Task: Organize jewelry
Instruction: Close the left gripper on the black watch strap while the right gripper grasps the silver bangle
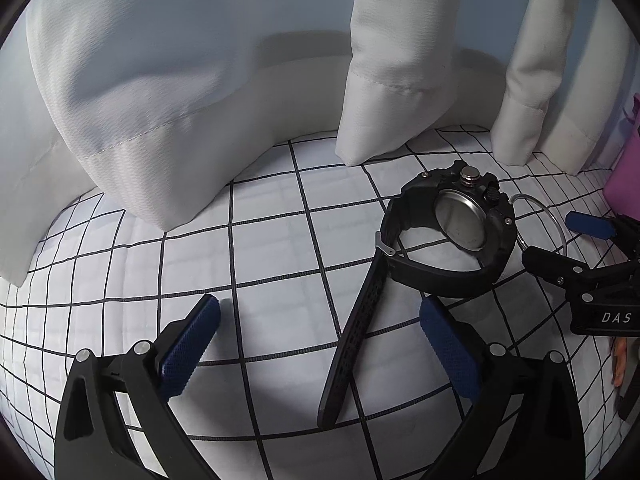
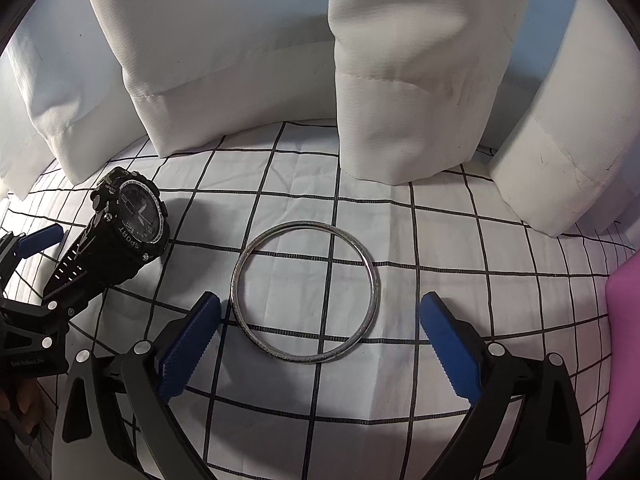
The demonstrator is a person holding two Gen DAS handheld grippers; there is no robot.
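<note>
A black sport watch (image 1: 452,232) lies on its side on the checked cloth, its strap (image 1: 352,340) trailing toward me between the fingers of my left gripper (image 1: 320,312). That gripper is open and its pads touch nothing. In the right wrist view a thin silver bangle (image 2: 375,280) lies flat on the cloth. My right gripper (image 2: 320,304) is open around its near half, blue pads just clear of the rim. The watch (image 2: 132,220) sits left of the bangle, beside the left gripper (image 2: 44,272). The bangle (image 1: 556,216) peeks from behind the watch, by the right gripper (image 1: 560,240).
White curtain folds (image 2: 400,80) hang down onto the back of the white cloth with black grid lines (image 2: 480,240). A pink object (image 2: 624,320) stands at the right edge. Part of a person's hand (image 2: 20,400) shows behind the left gripper.
</note>
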